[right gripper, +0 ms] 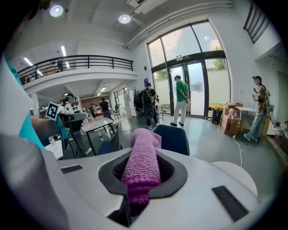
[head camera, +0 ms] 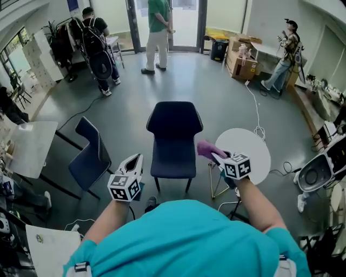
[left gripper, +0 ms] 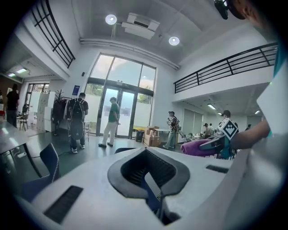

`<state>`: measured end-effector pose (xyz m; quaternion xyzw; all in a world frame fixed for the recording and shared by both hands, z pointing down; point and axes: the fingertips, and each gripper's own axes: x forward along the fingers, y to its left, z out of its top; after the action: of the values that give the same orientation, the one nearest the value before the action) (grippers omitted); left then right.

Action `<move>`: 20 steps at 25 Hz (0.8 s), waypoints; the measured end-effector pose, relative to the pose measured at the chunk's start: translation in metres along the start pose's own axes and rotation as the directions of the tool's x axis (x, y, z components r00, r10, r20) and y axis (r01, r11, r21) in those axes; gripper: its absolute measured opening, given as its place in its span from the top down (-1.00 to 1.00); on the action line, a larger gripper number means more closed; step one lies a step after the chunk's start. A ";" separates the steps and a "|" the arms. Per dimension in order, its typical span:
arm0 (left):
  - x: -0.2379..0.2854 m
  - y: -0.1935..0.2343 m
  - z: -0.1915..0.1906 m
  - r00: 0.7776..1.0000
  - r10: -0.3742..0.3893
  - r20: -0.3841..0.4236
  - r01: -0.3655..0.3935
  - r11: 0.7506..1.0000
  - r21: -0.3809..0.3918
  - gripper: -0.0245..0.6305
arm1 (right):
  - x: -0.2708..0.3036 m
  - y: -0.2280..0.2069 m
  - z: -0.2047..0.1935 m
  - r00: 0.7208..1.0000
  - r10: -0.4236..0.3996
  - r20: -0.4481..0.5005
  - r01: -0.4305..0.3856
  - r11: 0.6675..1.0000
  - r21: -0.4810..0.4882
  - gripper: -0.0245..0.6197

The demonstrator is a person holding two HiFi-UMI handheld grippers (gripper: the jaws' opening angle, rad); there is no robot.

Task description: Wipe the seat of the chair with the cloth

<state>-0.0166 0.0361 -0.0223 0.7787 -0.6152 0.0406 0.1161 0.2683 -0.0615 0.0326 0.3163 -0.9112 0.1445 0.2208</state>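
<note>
Chair (head camera: 174, 135) centre, on the floor (head camera: 227, 103) straight ahead. Second chair (head camera: 92, 154) to its left, round tabletop (head camera: 254, 151) to its right. Left tool (head camera: 135, 160) near the chair's front left corner. Right tool (head camera: 216, 156) between chair and tabletop, cloth (head camera: 207, 149) in it. Boxes (head camera: 241, 62) far back right, two people (head camera: 158, 32) behind the chair.

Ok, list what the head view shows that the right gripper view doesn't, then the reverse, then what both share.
Head view only: the dark blue chair from above, with its whole seat and legs.
Right gripper view only: the balcony railing, the ceiling lights, and the right gripper seen clamping the purple cloth.
Both: the cloth, the chair, the person in green at the glass doors.
</note>
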 end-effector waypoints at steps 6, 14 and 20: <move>-0.046 -0.030 0.020 0.999 0.006 0.034 -0.005 1.000 -0.028 0.92 | -0.036 0.032 0.026 0.995 0.040 0.090 -0.038 0.999 -0.023 0.78; -0.093 -0.012 0.087 0.982 -0.110 0.156 0.112 0.994 -0.007 0.92 | -0.052 0.118 0.085 0.984 0.023 0.177 -0.010 0.997 -0.074 0.78; -0.109 0.015 0.098 0.967 -0.208 0.149 0.202 0.978 0.055 0.92 | -0.062 0.159 0.118 0.956 -0.004 0.295 0.009 1.000 -0.013 0.78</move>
<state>-0.0653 0.1136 -0.1377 0.8410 -0.5377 -0.0197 0.0566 0.1729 0.0433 -0.1193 0.3357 -0.9339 0.0885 0.0853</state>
